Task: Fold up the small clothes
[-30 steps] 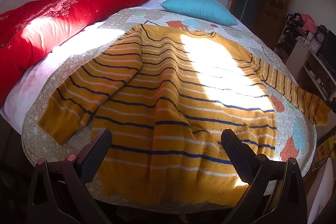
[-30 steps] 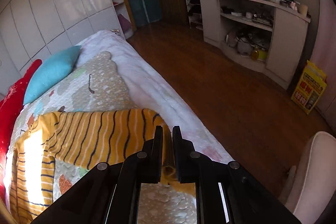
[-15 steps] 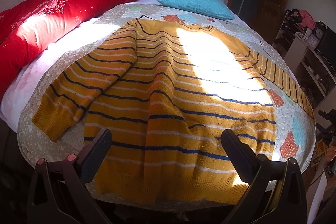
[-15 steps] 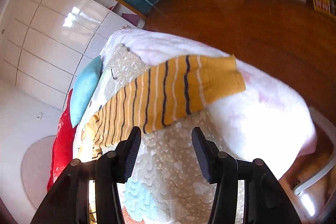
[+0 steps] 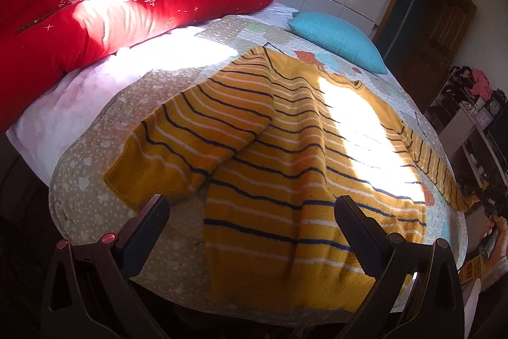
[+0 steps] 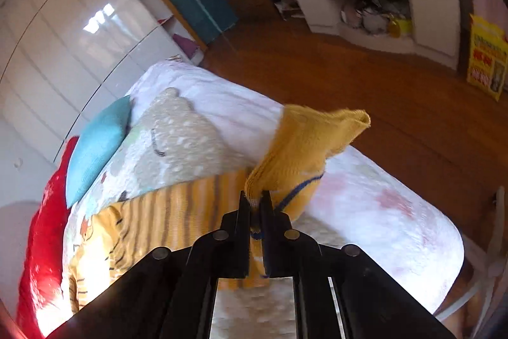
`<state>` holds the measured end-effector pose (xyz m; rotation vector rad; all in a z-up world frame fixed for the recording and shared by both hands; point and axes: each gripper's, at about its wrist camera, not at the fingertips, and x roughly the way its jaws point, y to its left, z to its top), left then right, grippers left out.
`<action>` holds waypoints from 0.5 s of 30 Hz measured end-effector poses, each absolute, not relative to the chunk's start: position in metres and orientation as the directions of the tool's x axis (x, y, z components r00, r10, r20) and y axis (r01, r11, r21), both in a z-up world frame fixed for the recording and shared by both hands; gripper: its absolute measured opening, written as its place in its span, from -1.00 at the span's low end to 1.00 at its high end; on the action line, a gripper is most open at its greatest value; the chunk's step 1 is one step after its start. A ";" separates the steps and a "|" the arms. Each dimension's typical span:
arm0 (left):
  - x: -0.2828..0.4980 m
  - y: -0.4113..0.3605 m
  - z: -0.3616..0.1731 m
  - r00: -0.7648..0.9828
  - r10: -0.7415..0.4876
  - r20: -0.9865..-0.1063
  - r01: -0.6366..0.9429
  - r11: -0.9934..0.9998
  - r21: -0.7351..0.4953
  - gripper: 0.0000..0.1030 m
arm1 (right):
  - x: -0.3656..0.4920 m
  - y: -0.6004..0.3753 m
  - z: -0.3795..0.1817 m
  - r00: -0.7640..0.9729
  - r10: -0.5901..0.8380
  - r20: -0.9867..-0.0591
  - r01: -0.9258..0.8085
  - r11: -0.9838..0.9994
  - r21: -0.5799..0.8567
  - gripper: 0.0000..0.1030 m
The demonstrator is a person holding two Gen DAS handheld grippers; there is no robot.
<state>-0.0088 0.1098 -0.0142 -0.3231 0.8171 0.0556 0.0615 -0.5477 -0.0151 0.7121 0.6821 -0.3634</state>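
Pinching the sweater's point(image 5: 285, 148) right sleeve cuff point(image 6: 304, 145), your right gripper point(image 6: 255, 205) has just clamped shut, ready to fold it inward; left gripper point(image 5: 250, 215) hangs open over the near hem on the bed point(image 5: 89, 180).

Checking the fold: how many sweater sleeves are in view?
2. One sleeve lies folded across the sweater body; the other sleeve has its cuff pinched in the right gripper.

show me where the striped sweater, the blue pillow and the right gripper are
striped sweater point(image 5: 285, 180): left wrist view, middle of its body.
blue pillow point(image 5: 339, 40): left wrist view, centre of its top.
right gripper point(image 6: 255, 204): right wrist view, between its fingertips, shut on the sweater's cuff.
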 end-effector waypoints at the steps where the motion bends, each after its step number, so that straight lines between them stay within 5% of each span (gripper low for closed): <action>1: -0.010 0.119 -0.015 0.689 -0.074 -0.721 -0.188 0.943 -0.276 1.00 | 0.078 -0.529 0.002 0.743 -0.057 -0.666 0.476 0.745 0.467 -0.87; 8: -0.024 0.182 -0.031 0.698 -0.046 -0.714 -0.298 0.889 -0.348 1.00 | 0.205 -0.325 0.068 0.769 0.192 -0.610 0.087 0.914 0.397 -0.87; 15: -0.040 0.226 -0.058 0.676 -0.023 -0.737 -0.375 0.850 -0.370 1.00 | 0.291 -0.113 0.006 0.603 0.359 -0.712 -0.137 0.926 0.351 -0.87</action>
